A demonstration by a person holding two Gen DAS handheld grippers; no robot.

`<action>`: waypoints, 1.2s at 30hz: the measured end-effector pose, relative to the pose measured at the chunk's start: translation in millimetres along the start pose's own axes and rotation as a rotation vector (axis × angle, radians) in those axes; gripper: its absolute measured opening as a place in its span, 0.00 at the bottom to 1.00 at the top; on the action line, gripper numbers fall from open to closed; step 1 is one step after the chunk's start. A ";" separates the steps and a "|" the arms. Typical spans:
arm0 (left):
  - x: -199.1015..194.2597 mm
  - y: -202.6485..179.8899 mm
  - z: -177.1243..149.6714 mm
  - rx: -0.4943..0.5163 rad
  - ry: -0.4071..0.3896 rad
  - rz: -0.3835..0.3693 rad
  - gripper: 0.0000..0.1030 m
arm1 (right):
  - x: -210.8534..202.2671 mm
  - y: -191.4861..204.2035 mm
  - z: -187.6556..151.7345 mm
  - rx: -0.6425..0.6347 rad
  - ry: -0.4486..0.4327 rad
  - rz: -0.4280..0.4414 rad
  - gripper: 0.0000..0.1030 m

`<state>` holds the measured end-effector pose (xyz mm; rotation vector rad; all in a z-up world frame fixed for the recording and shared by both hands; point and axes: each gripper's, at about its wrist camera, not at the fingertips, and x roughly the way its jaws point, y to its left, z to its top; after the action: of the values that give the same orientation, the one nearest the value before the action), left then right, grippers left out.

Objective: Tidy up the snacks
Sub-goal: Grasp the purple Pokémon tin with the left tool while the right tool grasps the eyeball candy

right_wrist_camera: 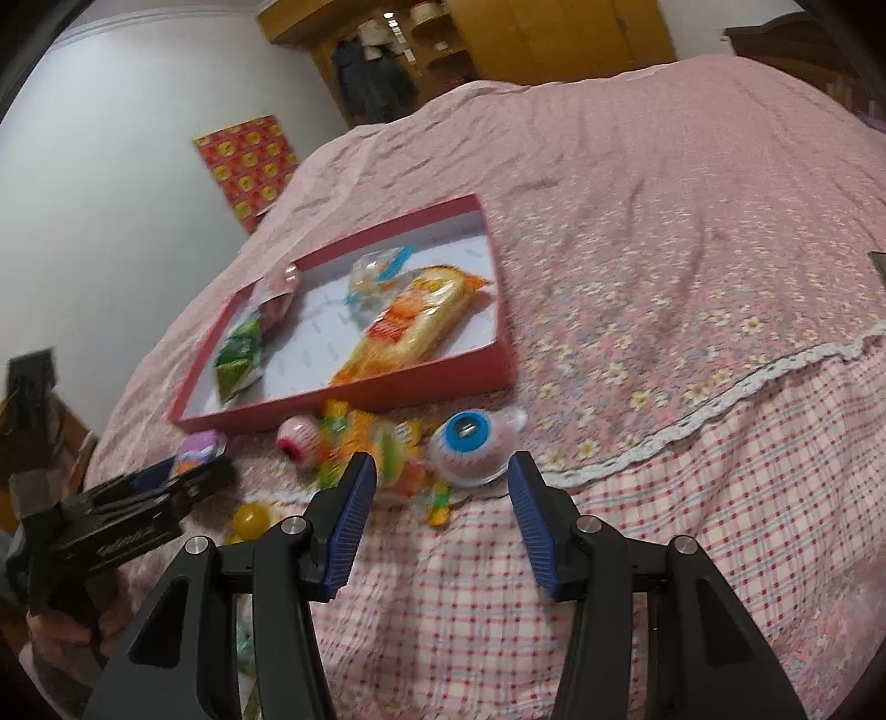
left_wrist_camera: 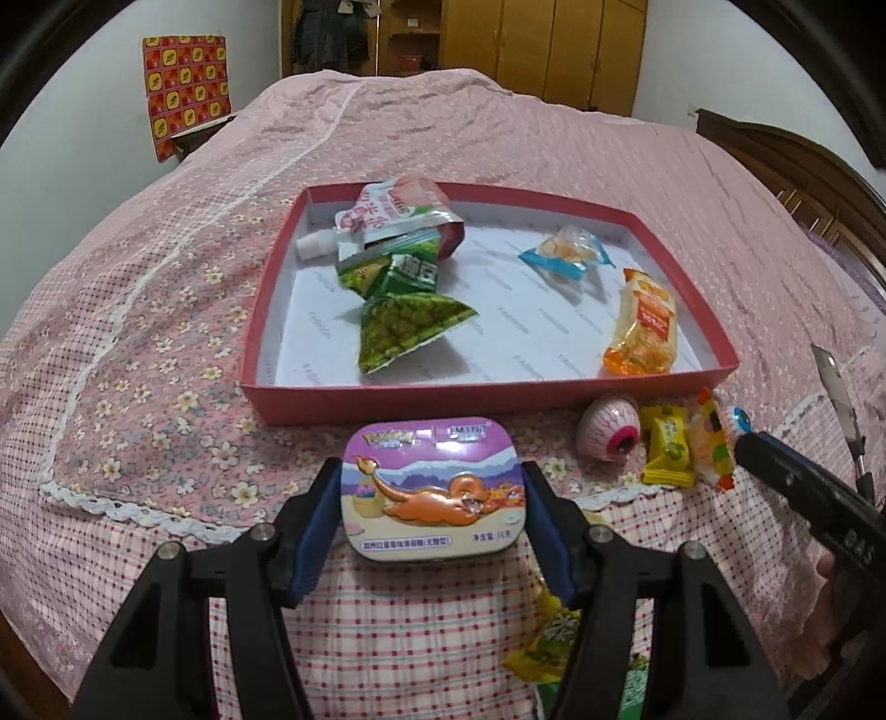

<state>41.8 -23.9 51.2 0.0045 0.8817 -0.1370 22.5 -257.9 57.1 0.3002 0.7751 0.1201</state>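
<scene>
Between the fingers of the left gripper, a mint tin is printed "Pokémon" and "MINT" along its top edge. Chinese characters are printed on other wrappers but cannot be read.

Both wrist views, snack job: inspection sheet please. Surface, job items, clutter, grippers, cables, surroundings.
Surface: bed under a pink floral quilt with a checked edge.
Job's things: shallow red cardboard tray holds a white-capped pink pouch, green packets, a blue-edged clear packet and an orange-yellow bar. Outside it, by the near wall: pink eyeball candy, yellow wrapped candy, blue eyeball candy.
Clutter: yellow-green wrappers at the bed edge.
Grippers: left gripper fingers clamp a purple cartoon mint tin; right gripper open, empty, near the blue eyeball.
Cables: nothing seen.
Surroundings: wooden wardrobe, red-yellow patterned box, white walls.
</scene>
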 end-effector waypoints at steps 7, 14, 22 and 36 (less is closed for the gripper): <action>-1.3 3.3 -2.4 -0.005 -0.003 -0.017 0.63 | 7.2 -5.3 5.0 0.028 0.002 -0.025 0.49; -2.9 9.9 -3.1 -0.020 -0.007 -0.023 0.63 | 19.2 -6.0 3.9 0.038 0.013 -0.015 0.48; -2.5 10.7 -5.2 -0.021 0.005 -0.024 0.63 | 25.4 -10.2 0.1 0.023 0.000 -0.054 0.38; -17.7 13.1 -5.1 -0.033 -0.018 -0.030 0.63 | 11.5 -7.6 -4.8 0.011 -0.010 -0.058 0.37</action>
<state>28.3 -8.5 60.9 -0.0412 0.8663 -0.1506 27.2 -261.5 43.8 0.2886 0.7736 0.0600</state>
